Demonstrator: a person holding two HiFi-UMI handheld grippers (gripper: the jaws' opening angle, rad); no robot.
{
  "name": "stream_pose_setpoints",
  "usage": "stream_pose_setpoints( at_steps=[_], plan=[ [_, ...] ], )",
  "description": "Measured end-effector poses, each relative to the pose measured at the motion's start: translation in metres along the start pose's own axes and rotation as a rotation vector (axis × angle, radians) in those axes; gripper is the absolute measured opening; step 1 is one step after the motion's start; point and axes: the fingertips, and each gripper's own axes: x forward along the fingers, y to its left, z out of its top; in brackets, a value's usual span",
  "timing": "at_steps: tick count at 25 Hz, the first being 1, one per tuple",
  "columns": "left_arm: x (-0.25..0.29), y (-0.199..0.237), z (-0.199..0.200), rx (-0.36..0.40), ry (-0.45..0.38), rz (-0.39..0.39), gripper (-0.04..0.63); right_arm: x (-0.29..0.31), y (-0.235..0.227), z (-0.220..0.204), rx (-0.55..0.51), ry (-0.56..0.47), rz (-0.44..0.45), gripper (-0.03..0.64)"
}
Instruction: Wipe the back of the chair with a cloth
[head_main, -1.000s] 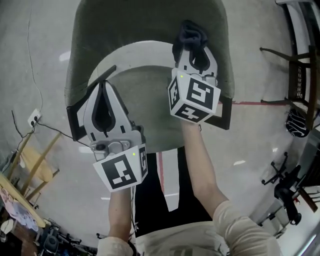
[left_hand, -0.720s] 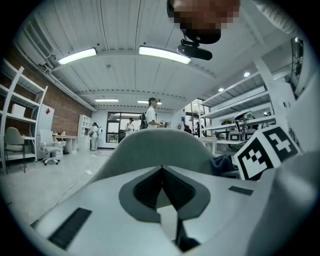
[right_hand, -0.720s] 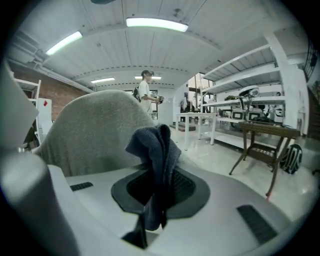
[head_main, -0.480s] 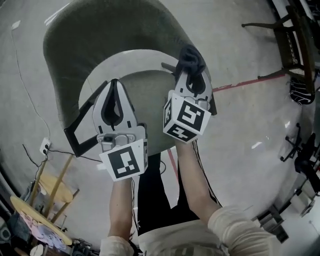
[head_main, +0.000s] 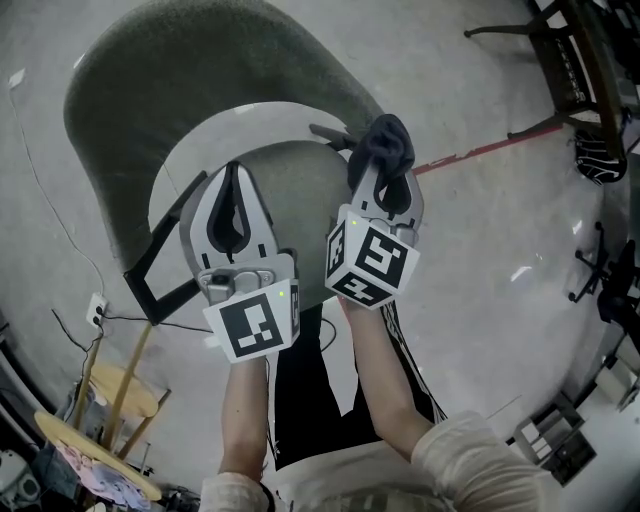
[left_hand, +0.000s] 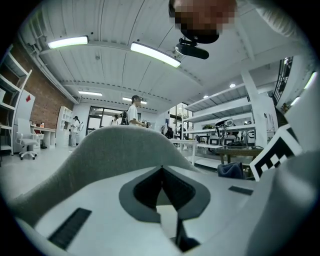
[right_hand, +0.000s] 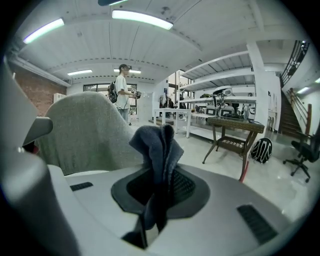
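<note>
1. This is a large open workshop or lab hall: a ribbed white ceiling (left_hand: 115, 30) with strip lights (left_hand: 155, 54) spans above the chair (right_hand: 87, 130).
2. Tall white racks (right_hand: 220, 107) of gear stand behind the chair, to its right.
3. A brick wall (left_hand: 42, 97) runs far to its left, and a polished grey floor (head_main: 480, 230) lies under it.
4. A person (right_hand: 121, 92) stands behind it.

Right gripper (head_main: 384, 175) with its cloth (head_main: 385, 143) drawn back just beside the left gripper (head_main: 232, 175); chair back (head_main: 150, 90), formerly ahead of the jaw tips, now lies to their left

The right tool (right_hand: 159, 197) pinches a dark cloth (right_hand: 159, 150) before the chair (right_hand: 85, 132).
</note>
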Motion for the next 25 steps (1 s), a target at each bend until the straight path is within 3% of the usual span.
stream_pose_setpoints(
  at_steps=[6,12,19,23,25],
  plan=[
    [-0.004,0.007,0.004,-0.012,-0.003,0.041,0.015,-0.002,0.005,0.006,-0.009,0.0,0.022,0.057],
    [-0.01,0.026,0.037,-0.009,-0.016,0.108,0.015,-0.009,0.045,0.043,-0.055,-0.021,0.157,0.057],
    [-0.027,0.081,0.146,-0.003,-0.11,0.32,0.015,-0.033,0.141,0.158,-0.113,-0.14,0.483,0.057],
    [-0.07,0.079,0.217,-0.019,-0.103,0.392,0.015,-0.086,0.155,0.228,-0.157,-0.147,0.623,0.057],
    [-0.086,0.076,0.253,0.011,-0.114,0.418,0.015,-0.114,0.165,0.266,-0.174,-0.178,0.711,0.057]
  ],
)
